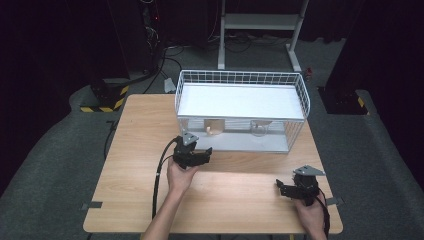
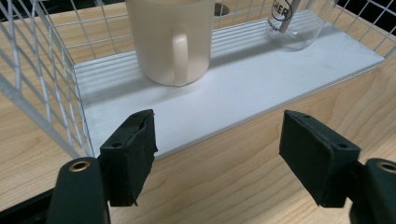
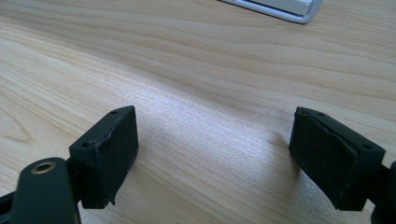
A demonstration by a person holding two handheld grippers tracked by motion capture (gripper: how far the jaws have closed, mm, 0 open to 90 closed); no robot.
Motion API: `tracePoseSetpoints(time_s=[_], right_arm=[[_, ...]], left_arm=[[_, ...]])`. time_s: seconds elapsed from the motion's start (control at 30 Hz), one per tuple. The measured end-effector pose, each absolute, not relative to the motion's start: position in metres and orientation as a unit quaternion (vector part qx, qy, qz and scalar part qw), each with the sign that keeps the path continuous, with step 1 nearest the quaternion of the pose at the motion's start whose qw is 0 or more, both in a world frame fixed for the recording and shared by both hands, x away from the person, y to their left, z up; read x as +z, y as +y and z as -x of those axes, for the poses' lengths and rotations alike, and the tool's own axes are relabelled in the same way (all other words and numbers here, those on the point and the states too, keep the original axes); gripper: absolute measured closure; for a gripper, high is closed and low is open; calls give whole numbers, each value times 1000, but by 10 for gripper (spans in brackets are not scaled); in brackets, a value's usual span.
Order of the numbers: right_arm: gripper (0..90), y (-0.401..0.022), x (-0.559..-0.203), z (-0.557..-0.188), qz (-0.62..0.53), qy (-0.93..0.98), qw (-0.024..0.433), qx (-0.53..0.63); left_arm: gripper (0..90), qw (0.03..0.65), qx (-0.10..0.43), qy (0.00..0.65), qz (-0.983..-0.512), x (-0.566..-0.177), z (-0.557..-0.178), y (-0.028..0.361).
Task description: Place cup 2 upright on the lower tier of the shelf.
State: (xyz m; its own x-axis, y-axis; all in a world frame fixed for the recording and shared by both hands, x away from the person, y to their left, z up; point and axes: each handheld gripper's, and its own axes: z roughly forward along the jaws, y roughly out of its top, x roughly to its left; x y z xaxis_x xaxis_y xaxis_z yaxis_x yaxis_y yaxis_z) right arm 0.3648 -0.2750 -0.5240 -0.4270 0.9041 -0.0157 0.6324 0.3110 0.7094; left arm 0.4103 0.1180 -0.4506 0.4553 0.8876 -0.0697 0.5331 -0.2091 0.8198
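Observation:
A white wire rack stands at the back of the wooden table. On its lower shelf sit a cream mug with its handle facing me and a clear glass to its right; from above the mug and glass show under the upper shelf. My left gripper is open, just in front of the shelf's edge, with nothing between its pads. In the high view the left gripper is near the rack's front left. My right gripper is open over bare wood at the front right.
The rack's wire walls close in the left side of the lower shelf. A corner of the rack's base lies beyond the right gripper. Behind the table are a white metal stand and cables on a grey floor.

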Motion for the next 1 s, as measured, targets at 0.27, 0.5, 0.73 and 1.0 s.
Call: tracePoseSetpoints(time_s=[0.27,0.5,0.73,1.0], right_arm=[[157,-275,-524,-365,-491,782,212,321],[158,-275,-524,-365,-490,782,212,321],[157,-275,-524,-365,-491,782,212,321],[158,-275,-524,-365,-491,782,212,321]], left_arm=[[272,416,213,480,-743,-453,-403,125],[267,419,212,480,-741,-452,-397,129],[253,419,207,481,-741,-455,-392,133],[248,418,207,483,-741,-458,-386,137]])
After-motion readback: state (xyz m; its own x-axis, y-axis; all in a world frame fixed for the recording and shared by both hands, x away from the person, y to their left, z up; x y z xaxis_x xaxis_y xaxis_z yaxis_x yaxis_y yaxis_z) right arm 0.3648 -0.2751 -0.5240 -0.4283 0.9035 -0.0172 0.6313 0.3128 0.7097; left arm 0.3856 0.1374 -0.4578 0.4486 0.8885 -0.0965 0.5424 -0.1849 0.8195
